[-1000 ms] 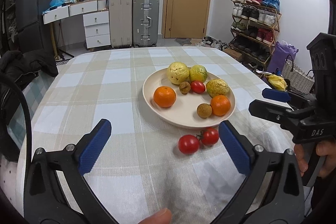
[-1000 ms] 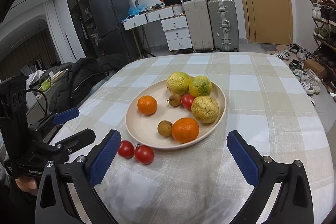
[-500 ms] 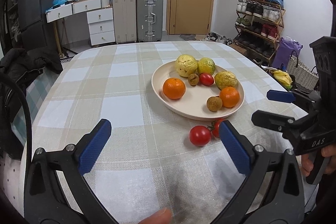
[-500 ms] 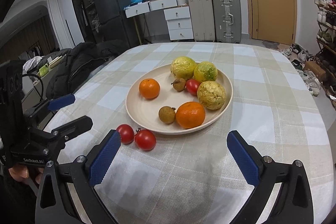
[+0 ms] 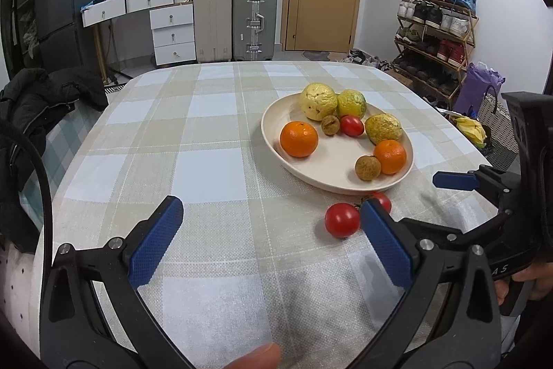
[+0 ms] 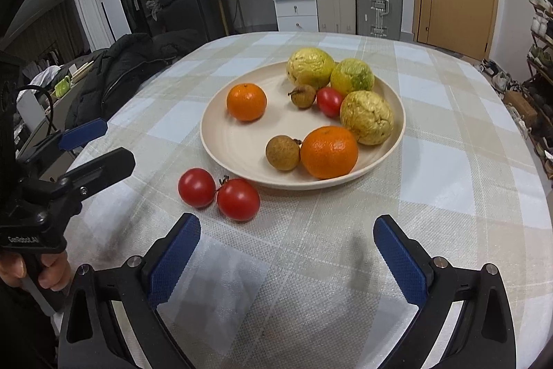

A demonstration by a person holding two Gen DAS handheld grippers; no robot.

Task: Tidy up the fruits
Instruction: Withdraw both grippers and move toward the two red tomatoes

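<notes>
A cream plate (image 6: 235,144) (image 5: 311,172) on the checked tablecloth holds two oranges (image 6: 329,151) (image 6: 246,101), three wrinkled yellow-green fruits (image 6: 367,117), two brown longans (image 6: 282,152) and a small tomato (image 6: 329,101). Two red tomatoes (image 6: 197,187) (image 6: 238,199) lie on the cloth just in front of the plate's near-left rim. My right gripper (image 6: 285,251) stands open low over the cloth, just short of them. My left gripper (image 5: 269,234) is open too, and its right finger hides part of one tomato (image 5: 382,200); the other tomato (image 5: 342,219) lies beside it.
A dark jacket (image 6: 114,75) hangs over a chair at the table's left edge. Suitcases (image 5: 254,19), white drawers (image 5: 172,33), a door and a shoe rack (image 5: 435,33) stand beyond the table. A wide stretch of cloth (image 5: 179,134) lies left of the plate.
Both grippers have come lower and closer to the table, so the plate and the two loose tomatoes look larger. In the left view the fruit has shifted right. Both stay open.
</notes>
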